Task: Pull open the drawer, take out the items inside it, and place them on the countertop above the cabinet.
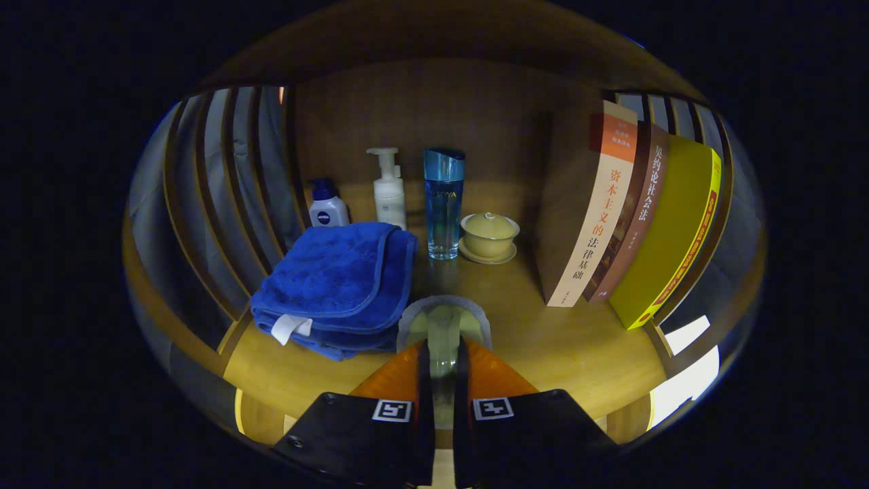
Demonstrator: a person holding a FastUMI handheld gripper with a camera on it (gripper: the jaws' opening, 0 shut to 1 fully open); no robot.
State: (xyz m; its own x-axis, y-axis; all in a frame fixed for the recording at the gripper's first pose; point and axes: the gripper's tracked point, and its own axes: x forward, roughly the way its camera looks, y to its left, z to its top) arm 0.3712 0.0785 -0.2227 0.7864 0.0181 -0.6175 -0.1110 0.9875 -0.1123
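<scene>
At the bottom centre of the frame the gripper has its two fingers drawn close together, and both press on a small clear glass vessel with a pale greenish inside, which sits between the fingertips and juts out just ahead of them. The vessel hangs low over the yellowish wooden tabletop, though I can't tell whether its base is touching the wood.

Just to the left of the fingers lies a folded blue terry towel with darker piping and a small white tag at its near corner; its right edge comes just beside the glass vessel.

Further back, in the middle of the frame, a tall clear glass bottle with a blue cap stands upright. Just to its right sits a small cream-coloured lidded ceramic cup on a matching saucer. Left of the tall bottle, behind the towel, stands a white pump bottle, and left of that a short white bottle with a dark blue cap.

On the right side of the frame three books stand leaning together: a tan and orange one, a brown one and a yellow one.

Behind everything rises a brown wooden back panel, with slatted wooden sides at the far left and right.
</scene>
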